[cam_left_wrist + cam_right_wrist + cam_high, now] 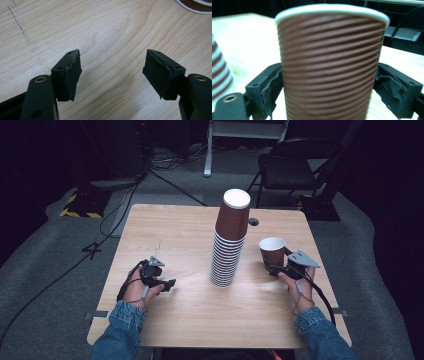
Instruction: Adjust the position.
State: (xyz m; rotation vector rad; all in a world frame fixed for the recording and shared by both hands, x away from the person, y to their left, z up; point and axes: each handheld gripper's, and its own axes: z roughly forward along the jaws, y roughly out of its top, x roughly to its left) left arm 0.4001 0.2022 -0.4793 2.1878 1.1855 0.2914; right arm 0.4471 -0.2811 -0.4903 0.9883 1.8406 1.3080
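The table [165, 230] carries one tall stack of cups [229, 245], turned mouth down near its middle, and that stack is what your coming move turns on: it stands upright, its long axis vertical, just to the left of the single cup [272, 251] you hold toward the right edge. Your right gripper [280, 268] is much the nearer of the two to that cup. In the right gripper view the cup [332, 67] stands upright, mouth up, between the jaws, which close against its ribbed sides low down; I judge this a grip. Your left gripper [169, 283] rests near the left edge, well apart from the stack, its jaws spread with nothing but bare wood between them. By count: one stack, one loose cup, two grippers.
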